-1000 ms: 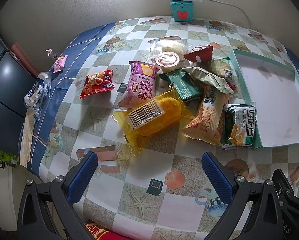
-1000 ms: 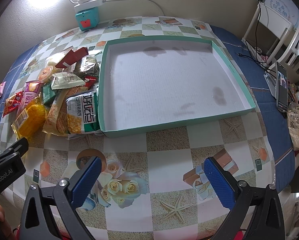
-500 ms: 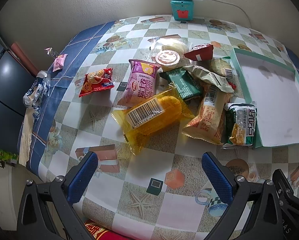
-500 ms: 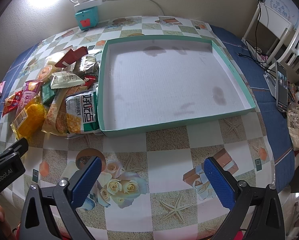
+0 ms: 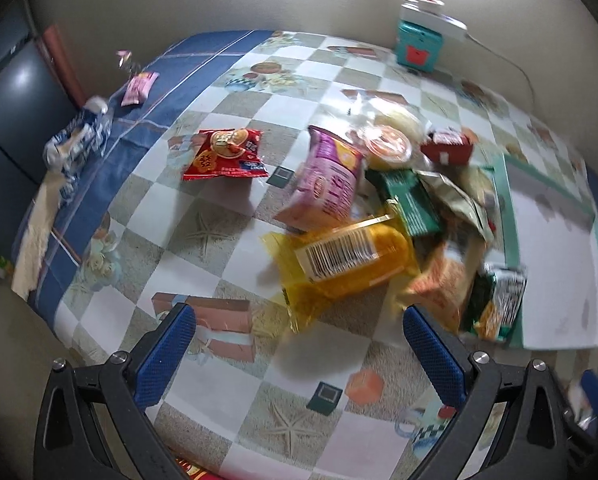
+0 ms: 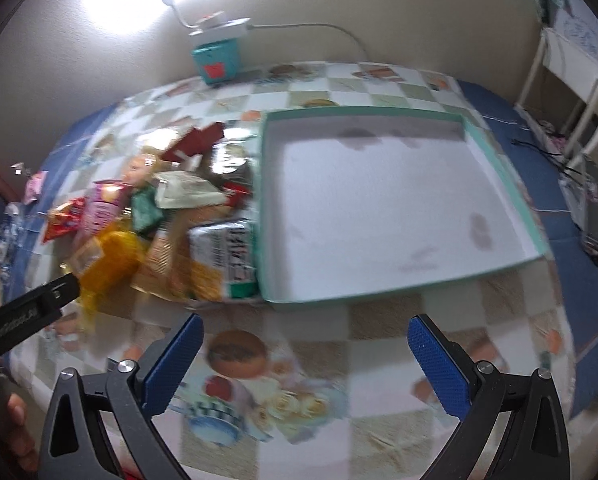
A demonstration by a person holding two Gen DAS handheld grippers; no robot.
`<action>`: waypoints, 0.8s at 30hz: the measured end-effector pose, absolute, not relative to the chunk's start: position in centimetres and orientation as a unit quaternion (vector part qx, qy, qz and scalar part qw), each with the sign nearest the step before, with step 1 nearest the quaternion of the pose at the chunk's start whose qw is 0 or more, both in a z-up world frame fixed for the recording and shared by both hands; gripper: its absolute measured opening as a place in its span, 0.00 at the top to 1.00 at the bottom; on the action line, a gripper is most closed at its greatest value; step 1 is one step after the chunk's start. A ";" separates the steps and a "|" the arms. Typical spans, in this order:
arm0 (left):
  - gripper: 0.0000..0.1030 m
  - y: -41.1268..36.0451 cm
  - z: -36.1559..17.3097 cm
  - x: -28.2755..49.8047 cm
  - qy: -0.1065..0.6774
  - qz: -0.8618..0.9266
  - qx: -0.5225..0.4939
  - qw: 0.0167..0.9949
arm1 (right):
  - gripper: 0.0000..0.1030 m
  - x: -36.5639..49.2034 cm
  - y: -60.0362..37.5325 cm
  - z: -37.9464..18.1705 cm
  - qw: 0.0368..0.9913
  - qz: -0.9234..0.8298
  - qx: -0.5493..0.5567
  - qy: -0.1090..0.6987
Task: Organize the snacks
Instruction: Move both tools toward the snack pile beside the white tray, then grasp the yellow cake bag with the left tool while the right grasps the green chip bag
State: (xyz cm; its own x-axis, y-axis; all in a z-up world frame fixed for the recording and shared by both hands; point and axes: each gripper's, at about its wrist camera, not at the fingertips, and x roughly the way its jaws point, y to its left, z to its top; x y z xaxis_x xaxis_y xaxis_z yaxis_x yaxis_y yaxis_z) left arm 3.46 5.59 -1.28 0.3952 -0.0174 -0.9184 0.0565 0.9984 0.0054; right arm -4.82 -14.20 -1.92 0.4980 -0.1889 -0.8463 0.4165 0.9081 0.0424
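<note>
A heap of snack packets lies on the checked tablecloth: a yellow packet with a barcode (image 5: 351, 264), a pink bag (image 5: 329, 182), a red packet (image 5: 227, 154) set apart to the left, a green packet (image 5: 411, 202) and a green-and-white noodle packet (image 6: 235, 264). A shallow teal-rimmed tray (image 6: 403, 292) with nothing in it lies right of the heap. My left gripper (image 5: 299, 348) is open, just short of the yellow packet. My right gripper (image 6: 305, 364) is open in front of the tray's near rim.
A teal box with a white power strip (image 6: 215, 60) stands at the back by the wall. A small pink packet (image 5: 139, 86) and crumpled wrapper (image 5: 77, 140) lie at the table's left edge. White furniture (image 6: 575, 92) stands to the right.
Both grippers have moved forward toward the heap and tray, and both views are now motion-blurred. The left view has swung left, so the heap sits further right. Jaws stay open.
</note>
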 end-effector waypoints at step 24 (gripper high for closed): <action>0.00 1.9 -4.4 9.4 0.573 -0.083 0.136 0.804 | 0.00 1.3 -14.9 -3.5 0.845 -0.164 0.143 0.488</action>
